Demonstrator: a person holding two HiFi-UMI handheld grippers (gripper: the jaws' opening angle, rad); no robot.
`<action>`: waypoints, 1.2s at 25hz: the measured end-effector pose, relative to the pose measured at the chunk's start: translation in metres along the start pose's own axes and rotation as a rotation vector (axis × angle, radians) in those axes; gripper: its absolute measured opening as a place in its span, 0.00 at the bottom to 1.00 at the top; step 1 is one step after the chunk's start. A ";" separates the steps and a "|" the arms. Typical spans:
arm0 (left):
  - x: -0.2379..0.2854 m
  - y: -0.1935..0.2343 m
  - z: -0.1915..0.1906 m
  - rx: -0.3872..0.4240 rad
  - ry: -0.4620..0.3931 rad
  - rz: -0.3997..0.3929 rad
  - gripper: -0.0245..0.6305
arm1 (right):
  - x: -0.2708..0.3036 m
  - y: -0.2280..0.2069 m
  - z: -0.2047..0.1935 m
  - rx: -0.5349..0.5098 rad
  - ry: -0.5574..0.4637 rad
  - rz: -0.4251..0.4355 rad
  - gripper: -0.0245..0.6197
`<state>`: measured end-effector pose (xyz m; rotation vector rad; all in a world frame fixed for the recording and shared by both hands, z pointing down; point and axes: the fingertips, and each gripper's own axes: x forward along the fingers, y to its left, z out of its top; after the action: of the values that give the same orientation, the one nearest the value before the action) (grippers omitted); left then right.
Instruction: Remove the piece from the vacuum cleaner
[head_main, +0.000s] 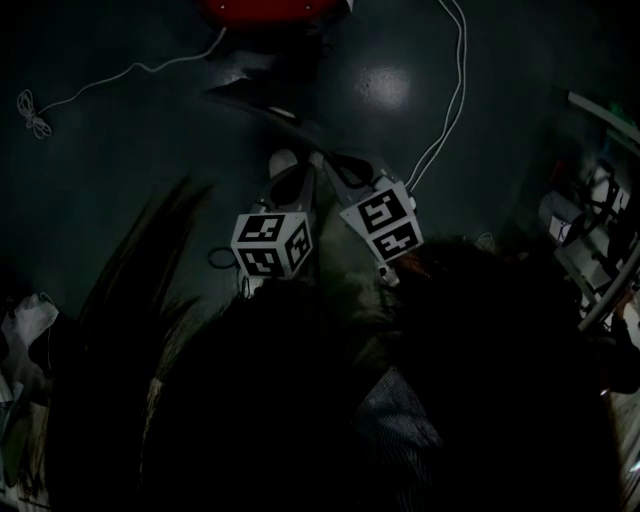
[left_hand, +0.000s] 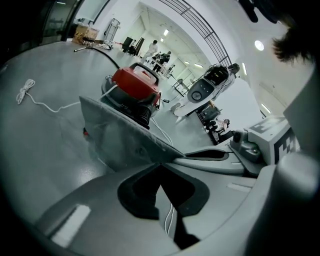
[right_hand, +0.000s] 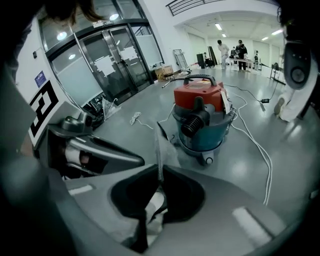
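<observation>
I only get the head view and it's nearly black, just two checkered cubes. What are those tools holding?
Observer: The left gripper is shut on a flat grey sheet.
Operator: And the other one?
Observer: The right gripper pinches the same sheet, which its view shows edge-on.
Operator: That red blob up top?
Observer: A vacuum cleaner. It has a red top and a teal body, and it stands on the floor.
</observation>
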<state>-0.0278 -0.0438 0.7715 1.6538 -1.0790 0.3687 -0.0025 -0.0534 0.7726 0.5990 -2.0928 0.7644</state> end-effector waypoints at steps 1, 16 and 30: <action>0.000 0.000 0.001 0.001 -0.003 0.001 0.04 | -0.002 -0.001 0.001 0.006 -0.005 0.001 0.07; -0.089 -0.070 0.077 0.104 -0.053 -0.017 0.04 | -0.130 0.026 0.078 0.102 -0.090 0.023 0.07; -0.261 -0.205 0.188 0.207 -0.254 -0.077 0.04 | -0.325 0.101 0.202 0.155 -0.344 0.076 0.07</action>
<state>-0.0570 -0.0864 0.3937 1.9600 -1.1911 0.2294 0.0075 -0.0742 0.3773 0.7852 -2.3945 0.9264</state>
